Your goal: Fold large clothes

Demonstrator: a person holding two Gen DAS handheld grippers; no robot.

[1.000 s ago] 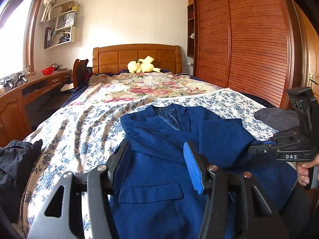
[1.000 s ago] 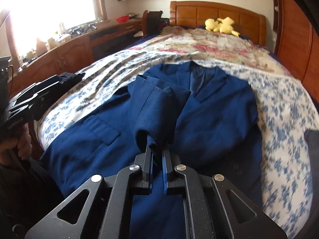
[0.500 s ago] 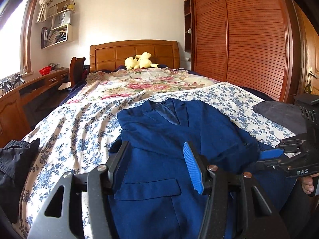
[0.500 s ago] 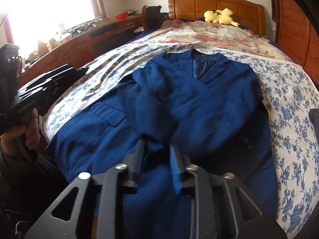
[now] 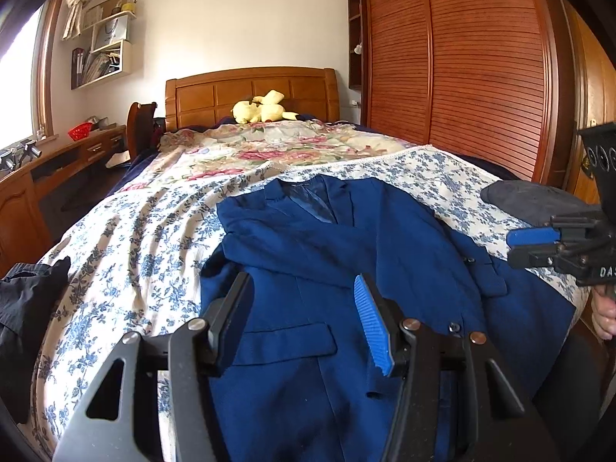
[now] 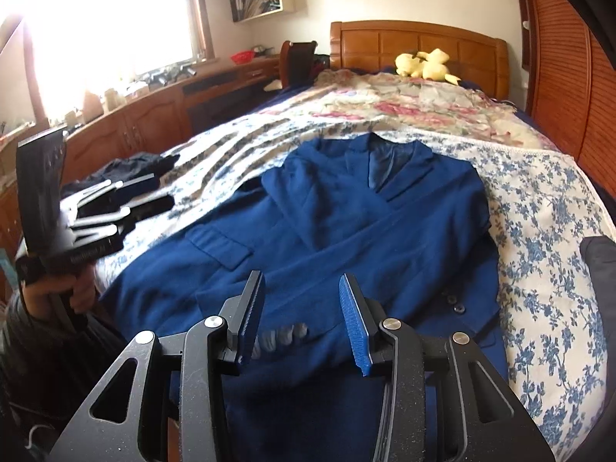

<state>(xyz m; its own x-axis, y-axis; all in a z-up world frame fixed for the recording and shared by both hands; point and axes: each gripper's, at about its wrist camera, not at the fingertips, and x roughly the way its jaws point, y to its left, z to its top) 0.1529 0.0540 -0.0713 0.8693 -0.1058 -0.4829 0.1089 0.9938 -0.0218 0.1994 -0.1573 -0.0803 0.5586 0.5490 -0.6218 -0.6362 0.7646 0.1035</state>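
Now both tools gape wide, empty, over the blue blazer (image 6: pixel 346 238) at the bed's (image 6: pixel 546 208) foot edge.
Soft but weighty, structured cloth: likely best pinched at hem corners or shoulder seams.

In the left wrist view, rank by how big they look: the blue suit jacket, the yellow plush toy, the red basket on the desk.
Largest to smallest, as they look:
1. Blue suit jacket, by far.
2. Yellow plush toy.
3. Red basket on the wooden desk.
The toy and basket sit much farther from the camera, so true sizes stay unsure.
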